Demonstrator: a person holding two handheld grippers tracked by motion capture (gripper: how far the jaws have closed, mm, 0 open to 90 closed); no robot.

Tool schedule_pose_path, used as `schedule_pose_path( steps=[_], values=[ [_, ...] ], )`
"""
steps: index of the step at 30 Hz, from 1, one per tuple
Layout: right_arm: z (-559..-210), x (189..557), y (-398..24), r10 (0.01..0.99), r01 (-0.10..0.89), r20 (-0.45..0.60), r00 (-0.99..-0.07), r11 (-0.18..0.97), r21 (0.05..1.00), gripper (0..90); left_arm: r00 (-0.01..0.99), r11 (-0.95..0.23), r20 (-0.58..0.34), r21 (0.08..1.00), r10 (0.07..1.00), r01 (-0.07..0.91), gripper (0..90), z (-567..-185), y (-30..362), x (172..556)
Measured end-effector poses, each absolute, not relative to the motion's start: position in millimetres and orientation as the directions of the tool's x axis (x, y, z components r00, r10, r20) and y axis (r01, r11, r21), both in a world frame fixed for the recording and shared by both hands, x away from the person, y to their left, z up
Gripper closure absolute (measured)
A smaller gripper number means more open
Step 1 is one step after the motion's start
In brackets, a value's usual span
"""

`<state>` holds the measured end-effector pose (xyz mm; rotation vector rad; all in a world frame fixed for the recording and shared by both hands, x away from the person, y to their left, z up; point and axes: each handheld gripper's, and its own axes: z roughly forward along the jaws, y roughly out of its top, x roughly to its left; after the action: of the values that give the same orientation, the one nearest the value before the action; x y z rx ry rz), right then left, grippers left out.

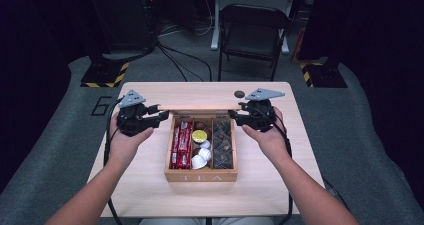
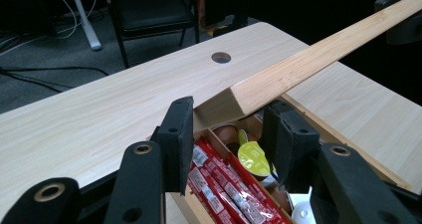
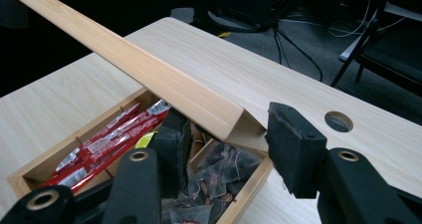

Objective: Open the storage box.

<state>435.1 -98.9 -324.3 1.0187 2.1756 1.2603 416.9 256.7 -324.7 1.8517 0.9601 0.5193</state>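
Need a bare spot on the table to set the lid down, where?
Both grippers, left and right, hold the lid over the tea box. Bare tabletop: the strip behind the lid by the grommet hole, and the front edge. Box flanks are crowded by hands.

A light wooden table (image 1: 150, 92) has a round hole (image 1: 239, 94) near its far edge. Behind it a dark folding chair (image 1: 252, 32) stands on the grey floor (image 1: 65, 130), with black cables (image 1: 175, 55) and what may be yellow-and-black striped stand bases (image 1: 105, 75) nearby.
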Motion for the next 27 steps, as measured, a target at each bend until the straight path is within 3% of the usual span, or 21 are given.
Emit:
schedule_pose_path(
  steps=[8,27],
  values=[
    [-321.5,444.3,-95.5,0.779,0.36,-0.039,-0.626,0.334,0.871,55.2,0.599,-0.222,-0.063,0.894,0.798,0.39,56.3,-320.6,257.9,426.0],
    [-321.3,461.0,-96.9,0.792,0.361,0.006,-0.611,0.272,0.892,54.9,0.585,-0.2,-0.052,0.912,0.809,0.357,58.3,-322.9,256.5,448.4]
  ],
)
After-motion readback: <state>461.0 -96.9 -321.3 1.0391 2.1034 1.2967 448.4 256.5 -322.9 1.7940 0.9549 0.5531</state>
